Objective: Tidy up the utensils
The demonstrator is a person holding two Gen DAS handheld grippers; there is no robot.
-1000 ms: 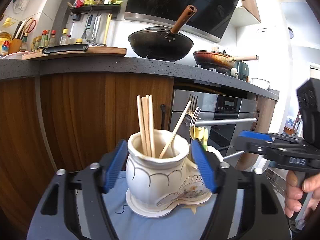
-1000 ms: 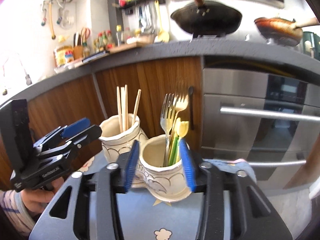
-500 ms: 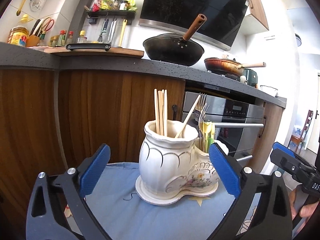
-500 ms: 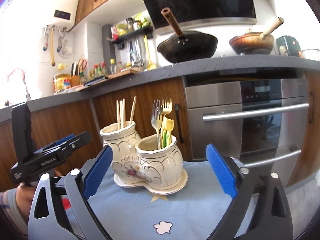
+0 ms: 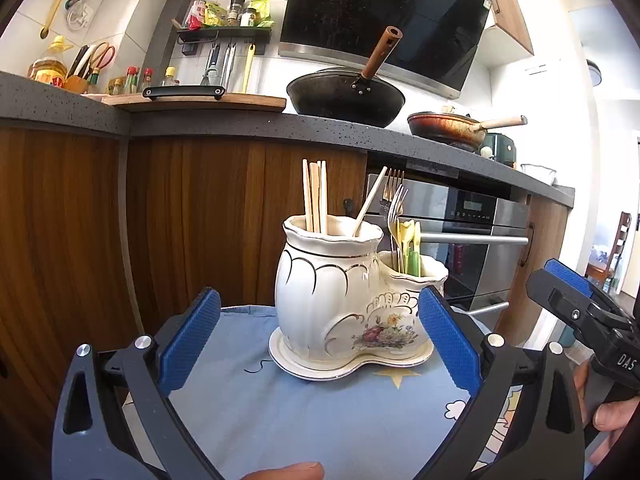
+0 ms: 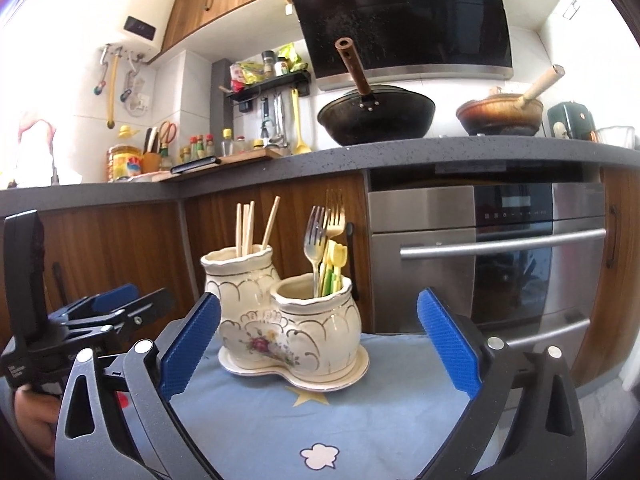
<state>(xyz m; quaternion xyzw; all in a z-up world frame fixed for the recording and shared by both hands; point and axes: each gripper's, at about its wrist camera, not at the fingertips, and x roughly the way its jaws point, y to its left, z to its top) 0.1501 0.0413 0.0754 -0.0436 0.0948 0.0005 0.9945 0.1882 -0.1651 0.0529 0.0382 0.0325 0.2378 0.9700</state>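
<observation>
The left gripper (image 5: pixel 316 336) stands wide open, holding nothing. A holder (image 5: pixel 352 300) on the blue cloth (image 5: pixel 312 416) near its far edge carries chopsticks (image 5: pixel 316 200) and forks (image 5: pixel 396 208).

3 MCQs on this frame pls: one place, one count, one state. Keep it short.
1. Where do the chopsticks stand?
A. In the taller pot of the ceramic holder
B. In the shorter pot
C. Flat on the cloth

2. How many pans sit on the counter?
A. One
B. Two
C. Four

3. What are the left gripper and the right gripper doing?
A. Both clamped on the holder
B. One holds a fork
C. Both open, holding nothing

Answers:
1 A: the sticks rise from the taller pot, while the forks are in the shorter one.
2 B: a black wok and a brown pan.
3 C: in each wrist view the blue fingers stand wide, clear of the holder.
</observation>
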